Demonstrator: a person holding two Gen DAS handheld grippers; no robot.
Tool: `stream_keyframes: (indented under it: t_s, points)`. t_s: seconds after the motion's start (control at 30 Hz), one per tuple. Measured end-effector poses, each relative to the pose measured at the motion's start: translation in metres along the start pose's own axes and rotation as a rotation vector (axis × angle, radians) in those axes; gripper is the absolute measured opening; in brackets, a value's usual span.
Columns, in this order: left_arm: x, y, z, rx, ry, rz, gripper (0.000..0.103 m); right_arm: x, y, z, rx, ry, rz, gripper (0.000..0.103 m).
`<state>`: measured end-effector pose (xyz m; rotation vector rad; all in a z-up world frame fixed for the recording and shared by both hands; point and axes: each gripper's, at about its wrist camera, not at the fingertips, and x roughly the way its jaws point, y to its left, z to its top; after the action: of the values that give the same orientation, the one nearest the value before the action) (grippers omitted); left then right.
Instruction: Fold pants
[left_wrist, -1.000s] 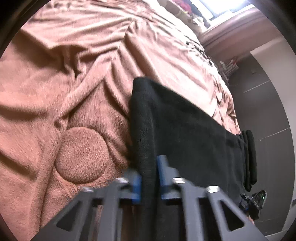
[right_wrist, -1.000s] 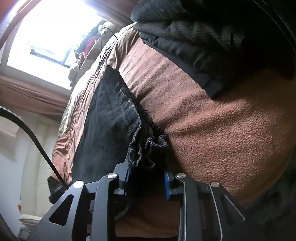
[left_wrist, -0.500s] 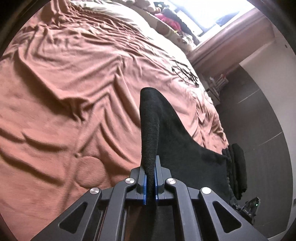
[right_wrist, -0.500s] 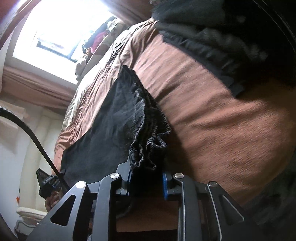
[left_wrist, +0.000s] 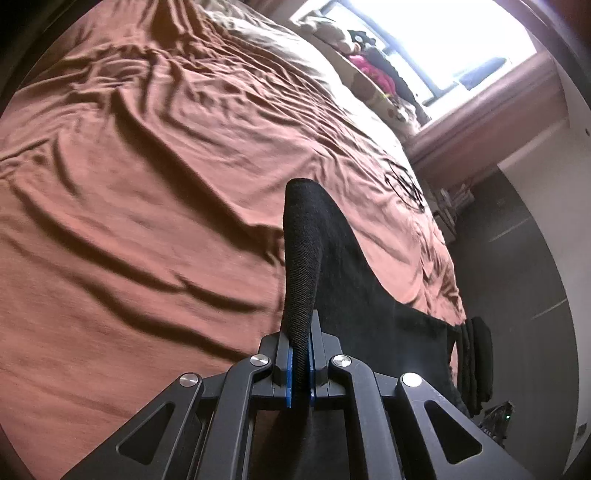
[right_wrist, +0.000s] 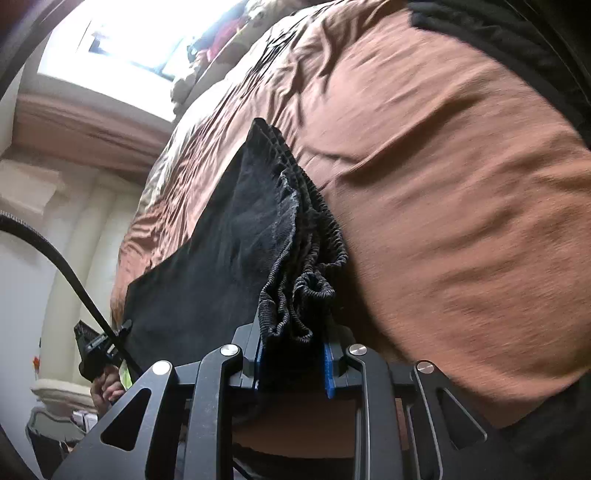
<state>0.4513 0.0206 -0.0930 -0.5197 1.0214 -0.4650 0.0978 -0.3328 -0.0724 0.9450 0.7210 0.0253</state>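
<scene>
The black pants hang stretched between my two grippers above a brown bedspread. My left gripper is shut on the folded hem end of the pants, which rises straight up from the jaws. My right gripper is shut on the bunched elastic waistband of the pants. The right gripper and the waistband show at the far right in the left wrist view. The left gripper shows small at the lower left in the right wrist view.
The wrinkled brown bedspread covers the bed below. Pillows and clothes lie by a bright window at the head. Dark clothing is piled at the right view's upper right. Grey floor runs beside the bed.
Both grippers have lifted the pants off the bedspread. The left gripper's jaws have closed tight on the hem. The bed now lies farther below in both views.
</scene>
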Motion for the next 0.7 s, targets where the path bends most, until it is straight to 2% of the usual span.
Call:
stream_keyframes:
  t_s: [0.4,0.6,0.7]
  points:
    - [-0.035,0.061,0.019,-0.034,-0.046,0.036,0.006,0.061,0.047,0.008,-0.071,0.105,-0.017,0.021]
    - [-0.033,0.091,0.018,-0.075,-0.023,0.053,0.007,0.078,0.064,0.015,-0.124,0.136,-0.043,0.021]
    - [-0.023,0.102,0.008,-0.096,0.006,0.119,0.008,0.082,0.063,0.018,-0.139,0.135,-0.078,0.023]
